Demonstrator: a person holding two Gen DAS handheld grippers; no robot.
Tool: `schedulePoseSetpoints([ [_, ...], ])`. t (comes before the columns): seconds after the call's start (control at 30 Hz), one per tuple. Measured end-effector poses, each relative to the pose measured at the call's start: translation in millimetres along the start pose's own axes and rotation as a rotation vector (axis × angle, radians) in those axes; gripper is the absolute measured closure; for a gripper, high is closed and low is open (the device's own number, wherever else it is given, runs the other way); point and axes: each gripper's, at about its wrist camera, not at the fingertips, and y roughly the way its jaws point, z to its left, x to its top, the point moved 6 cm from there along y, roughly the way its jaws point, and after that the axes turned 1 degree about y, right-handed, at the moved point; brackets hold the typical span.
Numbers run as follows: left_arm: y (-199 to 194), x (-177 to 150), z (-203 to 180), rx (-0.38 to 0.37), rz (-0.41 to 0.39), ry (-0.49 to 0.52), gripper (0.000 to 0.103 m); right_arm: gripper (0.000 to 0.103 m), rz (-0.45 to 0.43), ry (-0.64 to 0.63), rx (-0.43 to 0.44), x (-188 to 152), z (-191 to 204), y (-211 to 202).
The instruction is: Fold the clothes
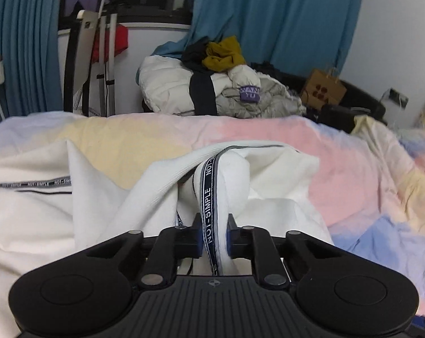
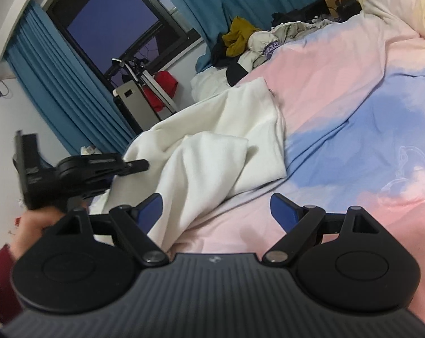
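Here, left gripper (image 1: 214, 235) pinching garment (image 1: 226, 180) trim (taut), right gripper (image 2: 216, 214) agape

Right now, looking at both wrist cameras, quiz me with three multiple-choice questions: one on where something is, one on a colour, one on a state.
1. Where does the white garment lie?
A. on the pastel bedspread
B. on a chair
C. on the floor

2. What colour are the curtains?
A. red
B. teal blue
C. yellow

3. How do the two grippers stand?
A. both open
B. both shut on cloth
C. left shut on the garment, right open

Answers:
1 A: the garment is spread over the pink, blue and yellow bedspread.
2 B: teal blue drapes hang on both sides of the window.
3 C: the left gripper pinches the garment's lettered tape strip, while the right gripper has its fingers wide apart with nothing between them.
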Motion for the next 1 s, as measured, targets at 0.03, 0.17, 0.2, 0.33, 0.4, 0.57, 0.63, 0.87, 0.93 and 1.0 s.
schedulePoseSetpoints([
  [0.03, -4.0, 0.3, -5.0, 0.001, -0.007, 0.014, 0.095, 0.017, -0.005, -0.002, -0.003, 0.6, -0.1, -1.3],
  [0.17, -43.0, -2.6, -31.0, -0.018, -0.059, 0.086, 0.096, 0.017, -0.021, 0.017, -0.011, 3.9, -3.7, -5.1],
  [0.2, -55.0, -4.5, -37.5, -0.026, -0.071, 0.113, 0.097, 0.017, -0.024, 0.021, -0.014, 4.5, -3.7, -6.3],
  [0.33, -102.3, -20.5, -61.3, -0.09, -0.105, 0.188, 0.097, 0.017, -0.043, 0.013, -0.008, 7.4, -0.5, -15.6],
  [0.4, -126.2, -35.5, -74.2, -0.128, -0.115, 0.227, 0.097, 0.017, -0.059, 0.009, -0.002, 10.2, 1.4, -22.3],
  [0.57, -165.4, -103.5, -94.0, -0.2, -0.064, 0.259, 0.097, 0.017, -0.083, 0.044, 0.015, 15.9, -2.0, -33.9],
  [0.63, -169.4, -131.8, -96.3, -0.201, -0.041, 0.266, 0.096, 0.017, -0.072, 0.095, 0.034, 15.5, -8.0, -34.4],
  [0.87, -166.4, -161.8, -76.9, -0.235, -0.025, 0.129, 0.096, 0.016, -0.045, 0.345, 0.055, 15.5, -47.6, -32.6],
  [0.93, -168.0, -157.9, -68.0, -0.263, -0.036, 0.08, 0.096, 0.016, -0.049, 0.455, 0.045, 16.9, -68.6, -31.7],
  [1.0, -169.0, -155.0, -59.5, -0.29, -0.044, 0.032, 0.096, 0.017, -0.049, 0.562, 0.04, 16.5, -89.0, -27.6],
])
